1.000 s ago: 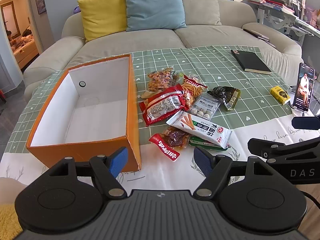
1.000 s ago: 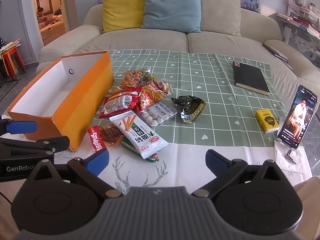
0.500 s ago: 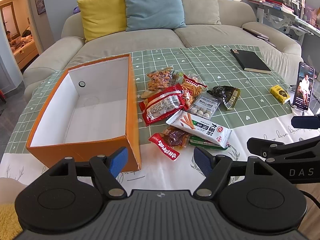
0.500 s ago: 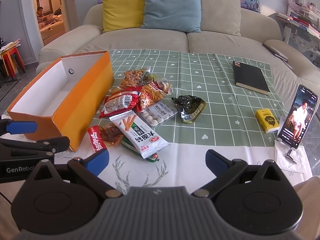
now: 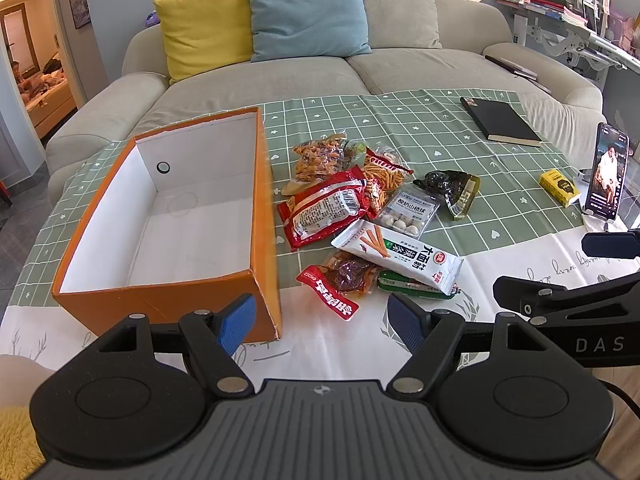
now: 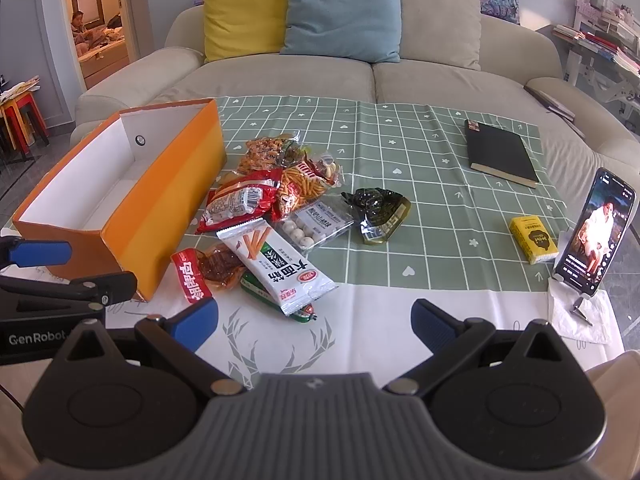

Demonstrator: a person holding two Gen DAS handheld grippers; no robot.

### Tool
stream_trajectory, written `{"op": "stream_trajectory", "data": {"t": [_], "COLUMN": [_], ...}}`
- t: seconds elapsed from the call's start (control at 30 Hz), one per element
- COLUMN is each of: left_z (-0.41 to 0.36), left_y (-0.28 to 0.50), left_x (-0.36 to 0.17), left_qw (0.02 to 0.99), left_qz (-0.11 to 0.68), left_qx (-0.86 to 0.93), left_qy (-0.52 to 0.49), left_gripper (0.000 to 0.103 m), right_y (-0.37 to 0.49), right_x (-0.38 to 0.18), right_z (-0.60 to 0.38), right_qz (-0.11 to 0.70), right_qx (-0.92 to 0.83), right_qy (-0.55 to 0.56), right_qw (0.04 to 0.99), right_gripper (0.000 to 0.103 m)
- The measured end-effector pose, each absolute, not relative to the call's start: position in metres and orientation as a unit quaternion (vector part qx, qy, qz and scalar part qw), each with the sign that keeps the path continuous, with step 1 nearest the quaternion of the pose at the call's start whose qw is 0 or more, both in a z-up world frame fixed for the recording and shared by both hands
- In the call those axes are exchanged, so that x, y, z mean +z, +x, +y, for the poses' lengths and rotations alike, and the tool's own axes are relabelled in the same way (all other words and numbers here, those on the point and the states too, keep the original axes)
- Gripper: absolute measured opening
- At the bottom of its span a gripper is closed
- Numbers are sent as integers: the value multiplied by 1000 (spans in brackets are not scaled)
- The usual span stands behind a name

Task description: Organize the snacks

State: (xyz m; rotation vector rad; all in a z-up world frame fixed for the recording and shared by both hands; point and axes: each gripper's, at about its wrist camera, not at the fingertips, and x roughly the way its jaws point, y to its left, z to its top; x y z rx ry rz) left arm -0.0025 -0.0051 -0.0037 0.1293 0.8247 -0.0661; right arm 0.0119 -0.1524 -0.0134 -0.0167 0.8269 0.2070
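An empty orange box (image 5: pixel 264 216) (image 6: pixel 160 196) with a white inside stands on the table's left. Right of it lies a pile of snack packets: a white stick-snack packet (image 5: pixel 396 254) (image 6: pixel 276 264), a big red packet (image 5: pixel 324 210) (image 6: pixel 236 200), a clear pack of white balls (image 5: pixel 408 210) (image 6: pixel 316 224), a small red packet (image 5: pixel 328 294) (image 6: pixel 192 278), a dark green packet (image 5: pixel 450 190) (image 6: pixel 376 208). My left gripper (image 5: pixel 322 324) hovers open near the box's front corner, holding nothing. My right gripper (image 6: pixel 314 320) hovers open over the white front strip of the cloth, short of the pile.
A black notebook (image 6: pixel 500 152), a small yellow box (image 6: pixel 534 240) and a phone (image 6: pixel 594 232) propped on a stand sit on the table's right. A beige sofa (image 6: pixel 360 76) with cushions runs behind the table. Shelves stand at the far right.
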Motion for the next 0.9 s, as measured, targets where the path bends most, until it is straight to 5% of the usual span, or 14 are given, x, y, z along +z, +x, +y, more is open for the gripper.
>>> {"op": "stream_trajectory", "data": {"t": [0.9], "left_z": [-7], "left_y": [-4], "left_x": [-8], "left_qw": [913], "left_qz": [403], "left_qx": [-32], "left_qy": [62], "left_gripper": [88], "right_y": [11], "right_x": [-15], "right_z": [-151], "right_qz": [403], "right_qx": [103], "right_qy": [-10], "right_qw": [910], "right_gripper": [99]}}
